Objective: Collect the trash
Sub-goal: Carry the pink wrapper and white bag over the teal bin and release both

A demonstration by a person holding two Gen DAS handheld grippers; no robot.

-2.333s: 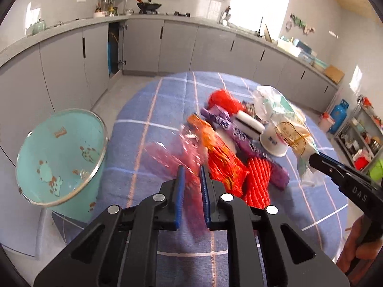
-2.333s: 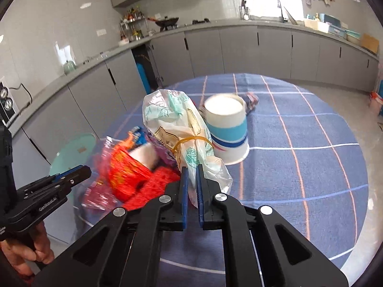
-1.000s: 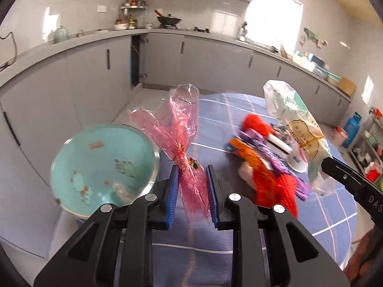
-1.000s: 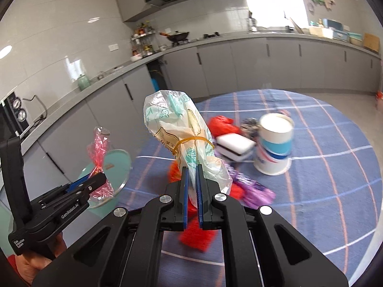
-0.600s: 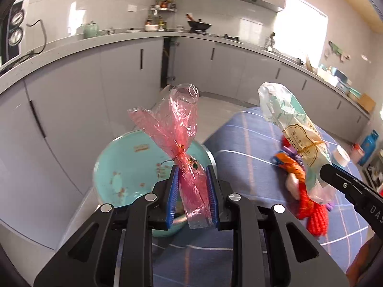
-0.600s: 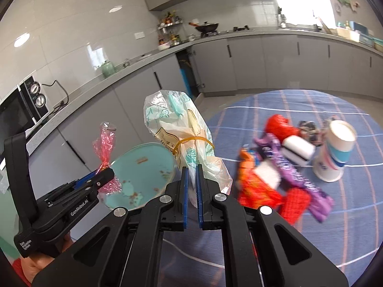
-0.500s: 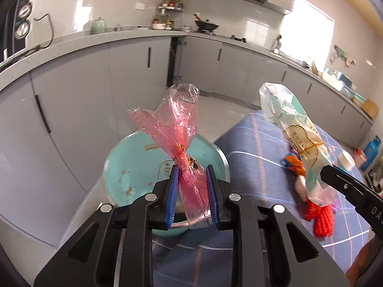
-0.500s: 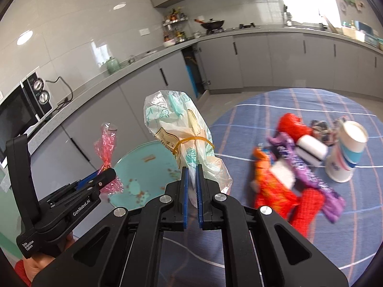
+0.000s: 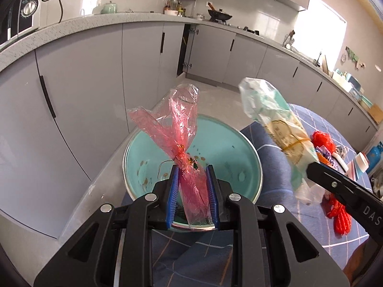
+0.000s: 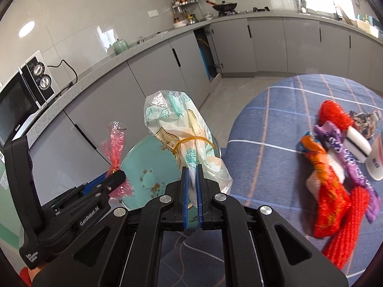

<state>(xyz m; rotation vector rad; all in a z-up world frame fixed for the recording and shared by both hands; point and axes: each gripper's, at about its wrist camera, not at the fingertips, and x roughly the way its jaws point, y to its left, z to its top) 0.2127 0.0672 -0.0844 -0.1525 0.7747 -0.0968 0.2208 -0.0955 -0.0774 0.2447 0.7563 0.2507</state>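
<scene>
My left gripper (image 9: 191, 172) is shut on a crumpled pink cellophane wrapper (image 9: 178, 131) and holds it over the open teal bin (image 9: 229, 148). The right gripper (image 10: 192, 169) is shut on a clear plastic bag (image 10: 182, 129) printed in green and yellow and tied with a yellow rubber band. That bag hangs above the bin's right rim beside the table edge. In the right wrist view the left gripper (image 10: 115, 175) with the pink wrapper (image 10: 116, 148) shows at the left, over the teal bin (image 10: 146, 165). The right gripper's finger (image 9: 335, 181) with the bag (image 9: 275, 129) shows in the left wrist view.
A round table with a blue checked cloth (image 10: 275, 124) carries red, orange and purple wrappers (image 10: 332, 181), a white block (image 10: 356, 143) and a paper cup (image 10: 375, 165). Grey kitchen cabinets (image 9: 95, 76) stand close behind the bin. A microwave (image 10: 21, 95) sits on the counter.
Both grippers have swung left, away from the table's trash pile, carrying their loads. The teal bin now lies directly under the pink wrapper, and the bag has come to its rim.
</scene>
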